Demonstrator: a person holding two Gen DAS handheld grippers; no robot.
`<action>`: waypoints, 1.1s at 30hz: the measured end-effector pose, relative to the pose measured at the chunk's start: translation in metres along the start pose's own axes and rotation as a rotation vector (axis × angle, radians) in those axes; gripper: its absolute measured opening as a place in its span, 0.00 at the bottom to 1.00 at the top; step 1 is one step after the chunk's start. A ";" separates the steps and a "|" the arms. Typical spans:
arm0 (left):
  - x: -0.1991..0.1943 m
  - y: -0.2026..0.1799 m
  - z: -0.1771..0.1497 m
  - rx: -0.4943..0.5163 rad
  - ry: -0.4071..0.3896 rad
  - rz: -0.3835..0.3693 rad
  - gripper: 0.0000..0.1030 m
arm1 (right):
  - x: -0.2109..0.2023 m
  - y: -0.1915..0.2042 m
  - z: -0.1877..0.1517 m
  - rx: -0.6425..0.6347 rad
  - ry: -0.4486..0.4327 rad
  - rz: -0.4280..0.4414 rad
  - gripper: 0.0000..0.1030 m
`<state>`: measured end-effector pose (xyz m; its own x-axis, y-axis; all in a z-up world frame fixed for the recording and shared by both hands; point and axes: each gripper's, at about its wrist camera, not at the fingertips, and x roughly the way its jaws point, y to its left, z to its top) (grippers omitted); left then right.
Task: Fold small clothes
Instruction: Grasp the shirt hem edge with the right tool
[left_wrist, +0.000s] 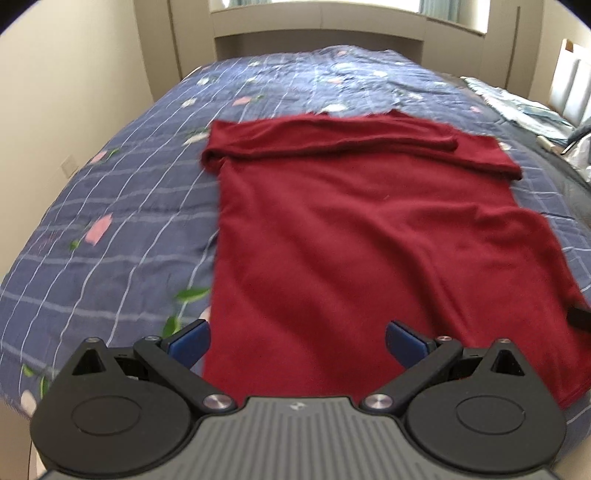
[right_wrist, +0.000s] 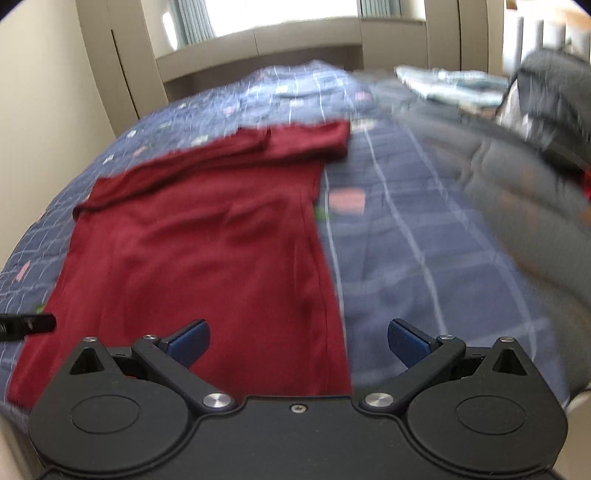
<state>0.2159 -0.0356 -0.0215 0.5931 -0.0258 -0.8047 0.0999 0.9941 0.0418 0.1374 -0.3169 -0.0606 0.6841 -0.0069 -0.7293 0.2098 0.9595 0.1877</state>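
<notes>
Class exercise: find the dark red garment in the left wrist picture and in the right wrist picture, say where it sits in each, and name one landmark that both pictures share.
Left wrist view: the dark red garment fills the centre, running from the lower edge up to mid-frame.
Right wrist view: the dark red garment lies left of centre.
Shared landmark: the blue checked bedspread under it.

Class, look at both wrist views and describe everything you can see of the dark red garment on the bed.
The dark red garment is a soft, knit-looking top lying mostly flat on the blue checked bedcover. Its sleeves are folded across the far end, forming a band. Light wrinkles cross the body. Both grippers hover open over its near hem; neither grips it.
</notes>
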 end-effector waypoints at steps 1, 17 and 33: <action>0.000 0.004 -0.002 -0.008 0.003 0.001 1.00 | 0.001 -0.002 -0.006 0.012 0.008 0.010 0.99; 0.008 0.024 -0.016 -0.041 0.034 0.006 1.00 | -0.005 -0.005 -0.014 0.032 -0.028 0.045 0.77; 0.011 0.040 -0.032 -0.083 0.072 -0.141 0.99 | -0.011 -0.015 -0.017 0.039 -0.010 0.015 0.28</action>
<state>0.2006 0.0070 -0.0474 0.5191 -0.1613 -0.8394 0.1099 0.9865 -0.1215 0.1148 -0.3266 -0.0667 0.6939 0.0041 -0.7200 0.2266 0.9479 0.2237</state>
